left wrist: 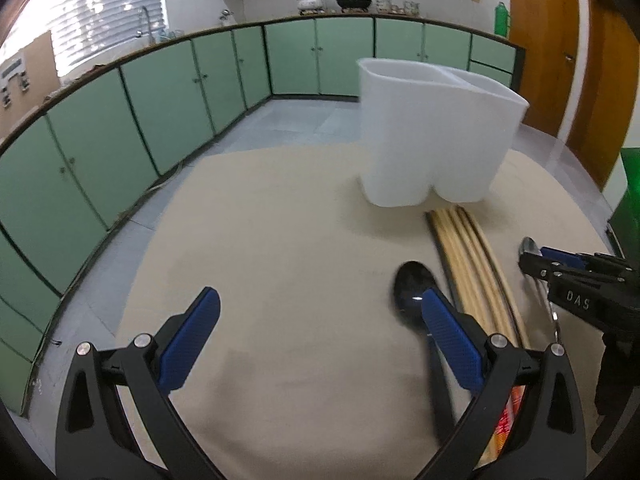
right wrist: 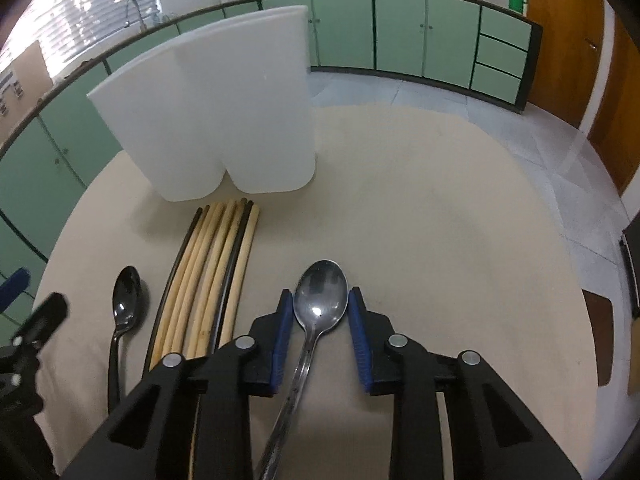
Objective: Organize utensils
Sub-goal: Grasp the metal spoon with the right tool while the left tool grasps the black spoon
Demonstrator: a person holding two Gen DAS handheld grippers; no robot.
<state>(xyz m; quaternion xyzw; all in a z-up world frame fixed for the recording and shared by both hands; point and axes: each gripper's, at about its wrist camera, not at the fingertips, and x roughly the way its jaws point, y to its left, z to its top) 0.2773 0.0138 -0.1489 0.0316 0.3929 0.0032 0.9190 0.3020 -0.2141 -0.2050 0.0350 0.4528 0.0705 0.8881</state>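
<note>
A white two-compartment utensil holder (left wrist: 432,136) (right wrist: 216,120) stands on the beige table. Several wooden chopsticks (left wrist: 472,264) (right wrist: 208,280) lie in a bundle in front of it. A black spoon (left wrist: 414,288) (right wrist: 124,304) lies left of the chopsticks. A silver spoon (right wrist: 320,300) (left wrist: 530,246) lies right of them. My left gripper (left wrist: 320,316) is open and empty above the table, its right finger over the black spoon. My right gripper (right wrist: 320,300) (left wrist: 536,264) is open with its fingers on either side of the silver spoon's bowl.
The beige round table (right wrist: 440,208) ends at the far side before a grey tiled floor. Green cabinets (left wrist: 160,92) line the walls. A green object (left wrist: 632,188) stands at the table's right edge. A brown chair (right wrist: 600,332) sits at the right.
</note>
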